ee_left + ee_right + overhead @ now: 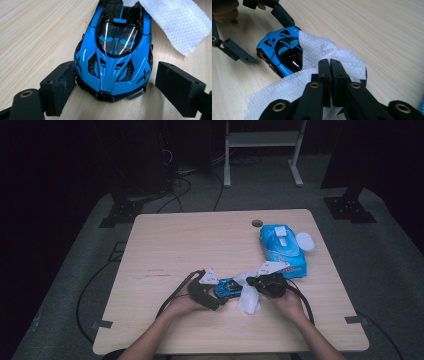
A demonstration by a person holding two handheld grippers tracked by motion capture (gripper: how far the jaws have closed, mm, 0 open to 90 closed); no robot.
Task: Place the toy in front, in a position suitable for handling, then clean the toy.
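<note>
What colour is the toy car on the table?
Bright blue with black trim and windows; the toy car shows best in the left gripper view.

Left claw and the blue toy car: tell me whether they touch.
Apart. In the left gripper view the left claw stands open around the toy car; bare table shows between the right pad and the car's side.

No readable text, label, brand, number or sign anywhere. Blue pack (283, 249) at table's (165, 245) far right: white print on top, too small and blurred to read. Toy car (113, 47): light-blue shapes on dark windscreen, X-shaped marks on both front corners, no lettering. Faint dark marks on tabletop left of centre in high view, illegible. Wipe (322, 60): embossed dot pattern, no print.
</note>
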